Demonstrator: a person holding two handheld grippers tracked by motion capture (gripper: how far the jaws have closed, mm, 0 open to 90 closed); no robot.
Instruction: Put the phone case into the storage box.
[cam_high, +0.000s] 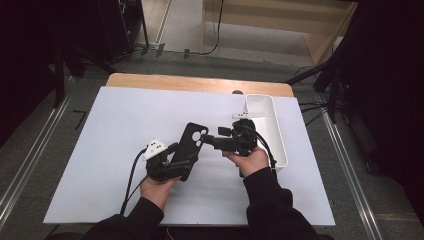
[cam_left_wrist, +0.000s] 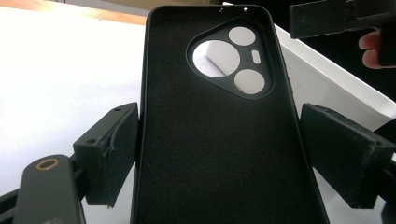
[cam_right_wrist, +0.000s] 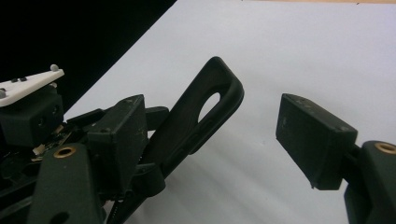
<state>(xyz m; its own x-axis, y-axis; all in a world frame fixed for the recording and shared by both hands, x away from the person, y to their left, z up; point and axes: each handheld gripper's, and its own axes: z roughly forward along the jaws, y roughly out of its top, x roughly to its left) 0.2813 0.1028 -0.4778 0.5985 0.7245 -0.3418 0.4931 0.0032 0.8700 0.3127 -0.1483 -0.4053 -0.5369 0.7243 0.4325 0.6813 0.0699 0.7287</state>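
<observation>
The left gripper (cam_high: 181, 161) clamps a black phone case (cam_left_wrist: 219, 140) across its width, one pad on each long edge, with the soft inner face and the camera cutout turned toward its own camera. In the high view the case (cam_high: 191, 145) stands tilted above the white table cover (cam_high: 115, 150), near the middle of the table. The right gripper (cam_high: 211, 140) points at the cutout end with its jaws parted and nothing between them; the right gripper view shows the case's top edge (cam_right_wrist: 205, 112) close to the near jaw, apart from both pads. Beyond, a white plastic bin (cam_high: 275, 135) stands along the table's right side.

Assessed risks: the hold bears only on the case's flexible rim, so a sideways push from the right gripper could bow the case or twist it out. A close on the thin cutout end could land off-centre and slip.
</observation>
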